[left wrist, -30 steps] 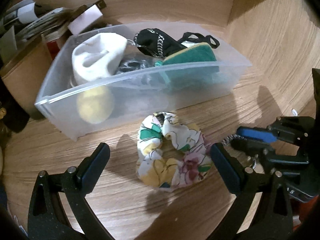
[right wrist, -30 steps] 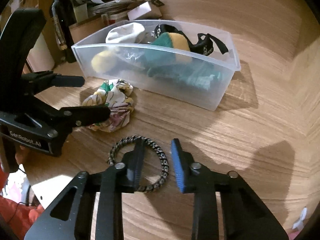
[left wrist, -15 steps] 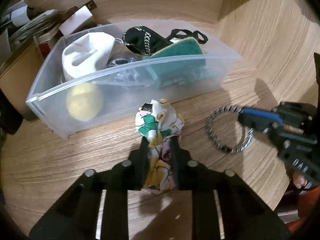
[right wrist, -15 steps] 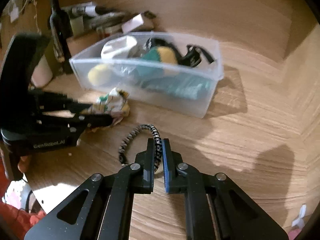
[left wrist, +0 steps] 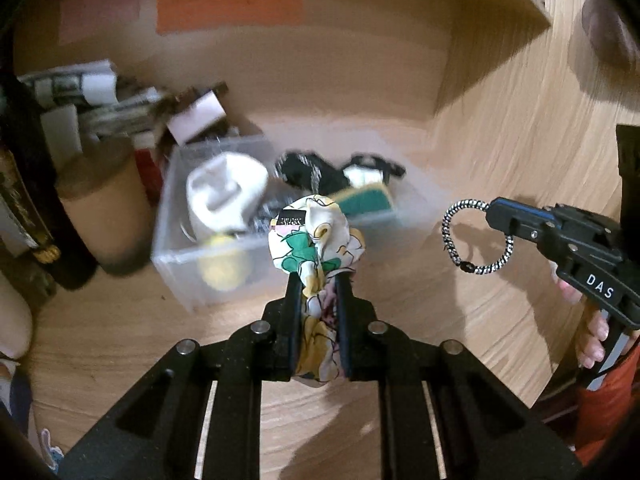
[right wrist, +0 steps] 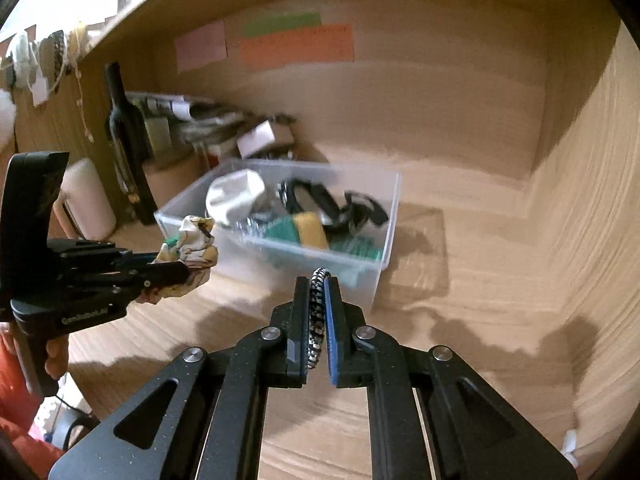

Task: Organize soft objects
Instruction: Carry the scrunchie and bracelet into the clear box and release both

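Above the wooden bench [left wrist: 120, 344], in my left wrist view, my left tongs [left wrist: 317, 280] are pressed onto the floral scrunchie [left wrist: 316, 240], which bulges out past the fingertips and hangs clear of the wood. Beyond it the clear plastic bin [left wrist: 176, 268] sits on the bench, blurred, with a white cloth item [left wrist: 224, 196], a yellow ball [left wrist: 220, 272] against its near wall, a black strap with a chain [left wrist: 308, 172] and a green and yellow sponge [left wrist: 364, 200] inside. To the right, my right tongs [left wrist: 494, 210] pinch the black and white braided hair tie [left wrist: 476, 236], whose loop dangles in the air beside the bin. Boxes and papers [left wrist: 100, 100] are stacked behind the bin on the left, and coloured paper notes [left wrist: 228, 8] are stuck on the back panel. In my right wrist view, the right tongs [right wrist: 317, 284] are closed on the braided hair tie [right wrist: 317, 312], seen edge-on between the fingers, just in front of the bin's [right wrist: 384, 240] near corner. The sponge [right wrist: 304, 232], the black strap [right wrist: 320, 200] and the white cloth item [right wrist: 234, 196] lie inside it. At the left, my left tongs [right wrist: 184, 266] carry the floral scrunchie [right wrist: 188, 248] in the air beside the bin's left end. A dark bottle [right wrist: 124, 140] stands behind, near the stacked boxes [right wrist: 224, 132].
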A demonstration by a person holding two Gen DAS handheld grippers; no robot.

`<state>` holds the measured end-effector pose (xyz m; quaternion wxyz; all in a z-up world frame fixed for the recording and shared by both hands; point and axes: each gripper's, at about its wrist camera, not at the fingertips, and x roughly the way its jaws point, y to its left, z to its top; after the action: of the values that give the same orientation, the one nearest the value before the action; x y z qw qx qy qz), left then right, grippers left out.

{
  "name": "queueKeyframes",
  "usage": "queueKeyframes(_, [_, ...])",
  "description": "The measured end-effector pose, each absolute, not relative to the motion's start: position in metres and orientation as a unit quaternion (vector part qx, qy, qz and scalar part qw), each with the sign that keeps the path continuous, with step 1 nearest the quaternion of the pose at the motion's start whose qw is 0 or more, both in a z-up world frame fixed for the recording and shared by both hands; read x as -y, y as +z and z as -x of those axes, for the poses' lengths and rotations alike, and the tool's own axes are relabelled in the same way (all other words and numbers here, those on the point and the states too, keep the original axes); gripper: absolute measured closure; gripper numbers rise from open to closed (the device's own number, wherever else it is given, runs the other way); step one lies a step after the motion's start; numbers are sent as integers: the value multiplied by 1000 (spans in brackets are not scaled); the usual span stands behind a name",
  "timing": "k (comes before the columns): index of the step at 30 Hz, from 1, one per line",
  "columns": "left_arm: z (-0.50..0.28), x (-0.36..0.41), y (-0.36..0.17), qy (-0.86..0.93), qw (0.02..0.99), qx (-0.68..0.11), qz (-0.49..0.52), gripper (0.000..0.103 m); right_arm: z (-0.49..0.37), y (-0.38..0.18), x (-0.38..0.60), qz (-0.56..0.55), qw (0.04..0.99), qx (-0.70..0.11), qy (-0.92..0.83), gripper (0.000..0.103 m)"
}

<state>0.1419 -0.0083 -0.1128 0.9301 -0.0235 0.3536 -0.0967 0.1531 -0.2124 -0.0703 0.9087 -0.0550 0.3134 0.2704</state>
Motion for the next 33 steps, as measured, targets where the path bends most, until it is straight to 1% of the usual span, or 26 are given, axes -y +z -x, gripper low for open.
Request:
queueKeyframes(8, [-151, -13, -82, -72, 947, -312, 28, 88, -159, -41, 203, 44, 919, -265, 288, 96])
queueKeyframes(15, [-171, -26, -77, -50, 950, -308, 26, 88, -180, -29, 174, 41, 918, -247, 306, 96])
queueKeyframes(21, [-198, -30, -93, -53, 939, -338, 27, 88, -204, -37, 144, 45, 909, -262, 322, 96])
queueKeyframes(31, [-226, -18, -119, -65, 924, -376, 17, 88, -242, -80, 117, 62, 887, -332, 315, 96])
queueKeyframes(32, [-228, -17, -121, -66, 923, -378, 15, 87, -244, -84, 117, 65, 886, -338, 310, 96])
queueKeyframes(33, [-229, -17, -123, -65, 923, -379, 13, 85, -245, -87, 116, 69, 887, -340, 305, 96])
